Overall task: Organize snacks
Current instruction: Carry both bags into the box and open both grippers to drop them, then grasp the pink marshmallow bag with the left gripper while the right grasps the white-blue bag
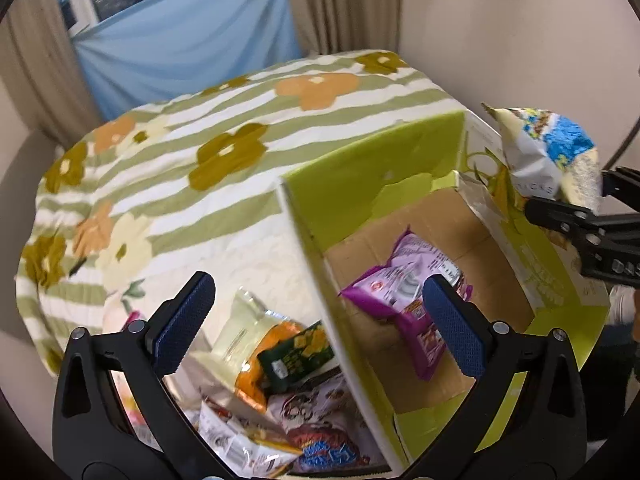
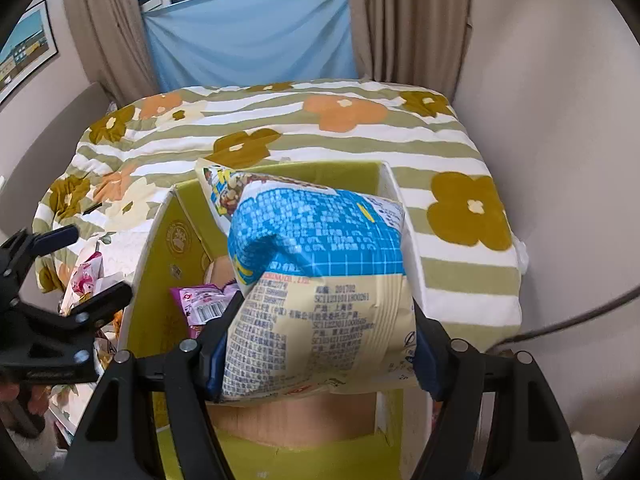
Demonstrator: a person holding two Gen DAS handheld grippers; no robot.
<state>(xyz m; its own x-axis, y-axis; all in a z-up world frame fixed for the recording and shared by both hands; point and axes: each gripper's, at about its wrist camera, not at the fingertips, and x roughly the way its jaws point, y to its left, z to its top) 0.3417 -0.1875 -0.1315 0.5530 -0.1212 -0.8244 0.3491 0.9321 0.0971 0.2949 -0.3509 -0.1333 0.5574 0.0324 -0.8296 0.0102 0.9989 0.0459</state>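
A green cardboard box [image 1: 360, 168] stands open on a flowered bedspread. A purple snack pack [image 1: 404, 280] lies on its brown floor, also seen in the right wrist view [image 2: 204, 304]. My right gripper [image 2: 320, 344] is shut on a blue and cream snack bag [image 2: 320, 264] and holds it over the box's open top [image 2: 180, 240]; the bag also shows in the left wrist view [image 1: 548, 152]. My left gripper [image 1: 320, 316] is open and empty, above the box's left wall and a pile of snack packs [image 1: 288, 360] beside the box.
The striped flowered bedspread [image 1: 224, 152] spreads behind and left of the box. A beige wall [image 2: 552, 120] runs along the right side. Curtains and a blue cloth [image 2: 248, 36] hang at the back.
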